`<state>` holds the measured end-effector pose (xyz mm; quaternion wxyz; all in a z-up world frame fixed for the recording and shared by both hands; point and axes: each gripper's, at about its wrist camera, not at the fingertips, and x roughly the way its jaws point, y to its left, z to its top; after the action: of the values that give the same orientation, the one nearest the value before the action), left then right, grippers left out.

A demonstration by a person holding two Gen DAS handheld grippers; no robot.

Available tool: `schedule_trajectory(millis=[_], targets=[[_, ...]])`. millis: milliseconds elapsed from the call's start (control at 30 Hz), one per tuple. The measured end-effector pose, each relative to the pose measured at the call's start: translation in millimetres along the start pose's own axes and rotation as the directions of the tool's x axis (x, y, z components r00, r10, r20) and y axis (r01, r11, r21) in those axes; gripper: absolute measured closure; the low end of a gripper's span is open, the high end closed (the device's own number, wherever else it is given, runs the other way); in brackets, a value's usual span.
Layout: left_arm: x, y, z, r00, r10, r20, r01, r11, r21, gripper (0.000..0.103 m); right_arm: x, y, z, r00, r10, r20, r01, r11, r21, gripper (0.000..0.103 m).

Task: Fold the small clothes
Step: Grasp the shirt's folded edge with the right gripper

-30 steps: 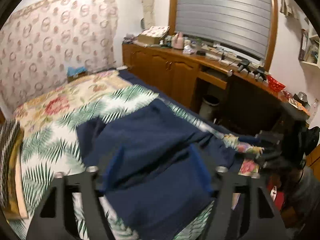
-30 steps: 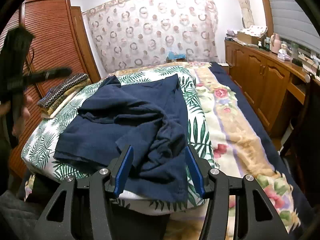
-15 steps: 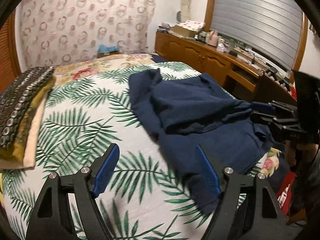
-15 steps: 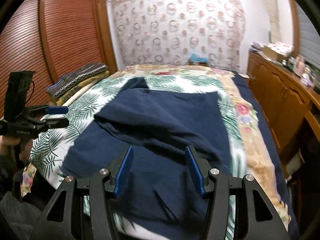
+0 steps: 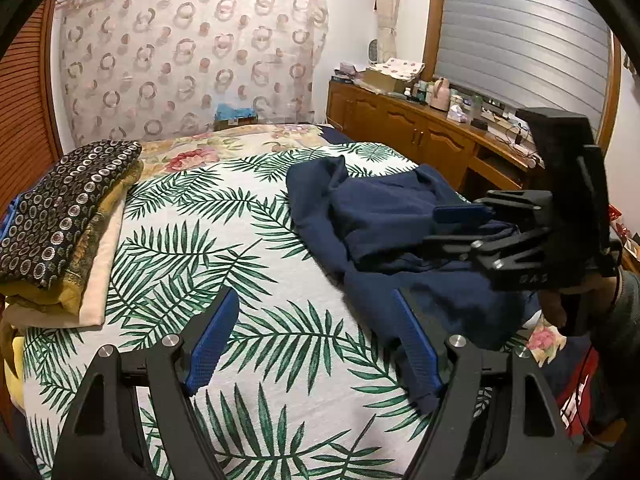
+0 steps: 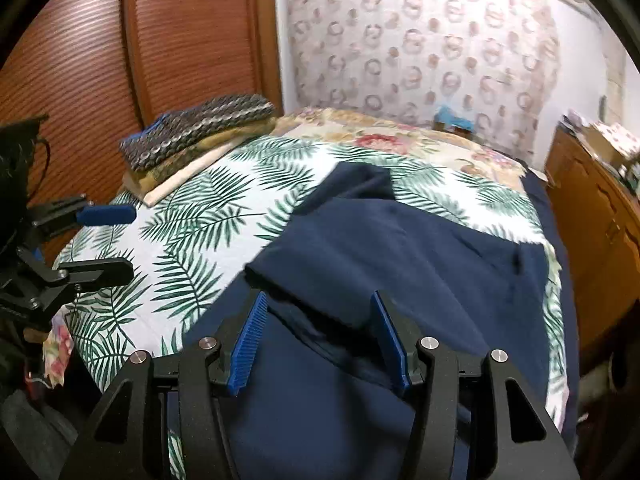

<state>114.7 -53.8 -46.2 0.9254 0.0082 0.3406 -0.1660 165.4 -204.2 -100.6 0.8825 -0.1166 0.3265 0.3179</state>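
A crumpled navy garment (image 5: 384, 224) lies on the palm-leaf bedspread (image 5: 224, 248), toward its right side; it also fills the near part of the right wrist view (image 6: 400, 256). My left gripper (image 5: 316, 328) is open and empty, above the bedspread at the garment's left hem. My right gripper (image 6: 320, 328) is open and empty, hovering just over a folded edge of the garment. Each gripper shows in the other's view: the right gripper (image 5: 464, 226) over the garment's right side, the left gripper (image 6: 108, 240) at the bed's left edge.
A stack of folded patterned cloths (image 5: 64, 216) sits at the bed's left side, near the wooden wardrobe doors (image 6: 120, 60). A wooden sideboard (image 5: 420, 136) with clutter runs along the right, under a shuttered window. A patterned curtain hangs behind the bed.
Both grippers swung their views leftward across the bed. The left gripper drew off the garment to its left hem. The right gripper moved closer over the garment. Both stayed open.
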Motion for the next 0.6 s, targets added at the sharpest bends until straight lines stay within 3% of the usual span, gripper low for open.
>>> schedule_trajectory(millis=[133,467,567,600], targets=[[-1,5,-1,1.0,0.002,0.004,-0.002,1.0,-0.013,0.024,21,9,11,0.998,0.03,-0.052,-0.033,0.998,-0.055,0.047],[5,8,-8,1.0,-0.004,-0.011,0.004,0.999,-0.032,0.024,56,10,20,0.99,0.011,-0.143,-0.024,0.995,-0.095,0.049],[5,6,-9,1.0,-0.008,-0.012,0.007,0.999,-0.031,0.024,54,9,22,0.989,0.025,-0.146,-0.037,0.996,-0.082,0.077],[6,5,-9,1.0,-0.009,-0.012,0.008,1.0,-0.03,0.024,54,6,23,0.989,0.02,-0.145,-0.031,0.997,-0.072,0.079]])
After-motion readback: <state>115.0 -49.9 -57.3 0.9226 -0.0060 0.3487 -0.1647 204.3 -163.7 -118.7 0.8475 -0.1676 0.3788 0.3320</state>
